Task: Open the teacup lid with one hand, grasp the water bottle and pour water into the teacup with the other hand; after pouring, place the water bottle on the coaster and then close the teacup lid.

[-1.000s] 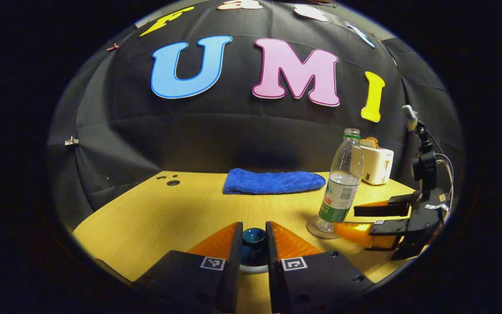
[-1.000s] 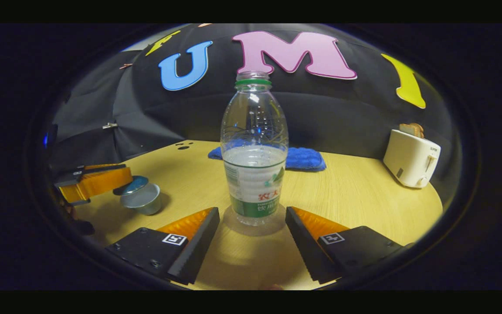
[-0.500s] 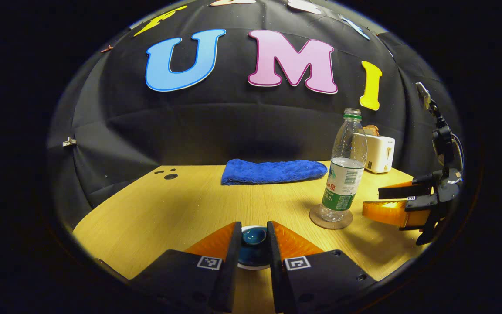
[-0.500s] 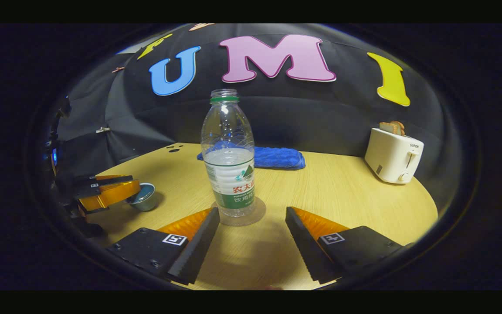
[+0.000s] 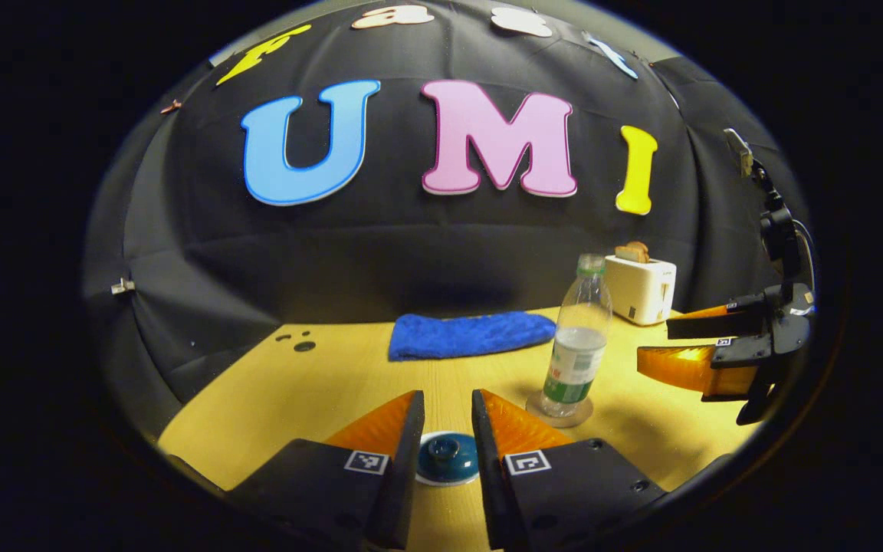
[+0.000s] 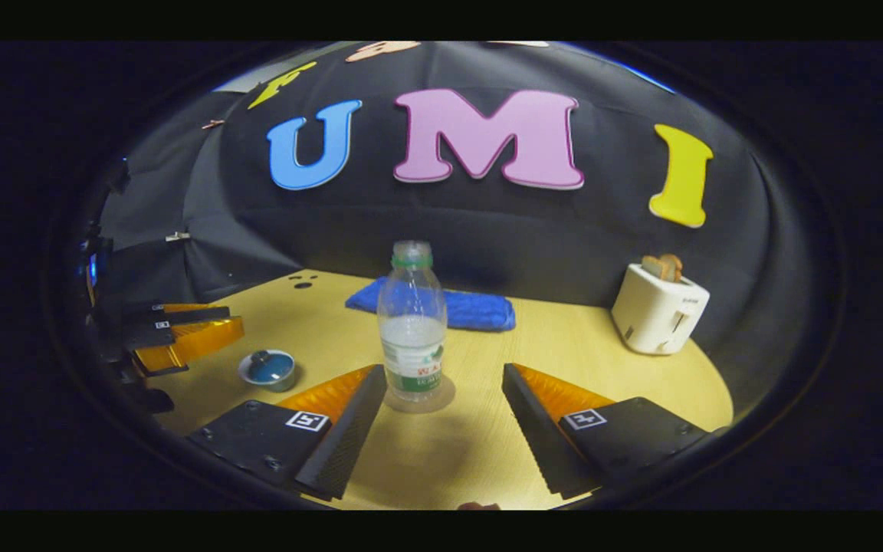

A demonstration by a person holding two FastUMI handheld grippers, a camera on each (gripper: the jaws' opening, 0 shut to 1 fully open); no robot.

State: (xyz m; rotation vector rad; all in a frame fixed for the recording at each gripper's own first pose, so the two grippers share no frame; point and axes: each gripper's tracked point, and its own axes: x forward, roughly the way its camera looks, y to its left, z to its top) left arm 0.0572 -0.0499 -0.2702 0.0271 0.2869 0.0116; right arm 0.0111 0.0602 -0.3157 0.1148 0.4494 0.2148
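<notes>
At lower centre, left gripper (image 5: 448,429) is sitting open around lid (image 5: 448,458); small glazed knob (image 5: 448,447), likely slippery, pinching it squarely.

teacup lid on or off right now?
On. The blue lid sits flat over the teacup, its knob up; the left gripper is open, its fingers apart from the lid.

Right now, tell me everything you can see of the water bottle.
The water bottle is clear ribbed plastic with a green neck ring and a green and white label; no cap can be made out. Water fills it to just above the label. It stands upright on a round coaster on the wooden table, in front of the blue cloth. Nothing grips it: the right gripper is open and apart from it.
</notes>
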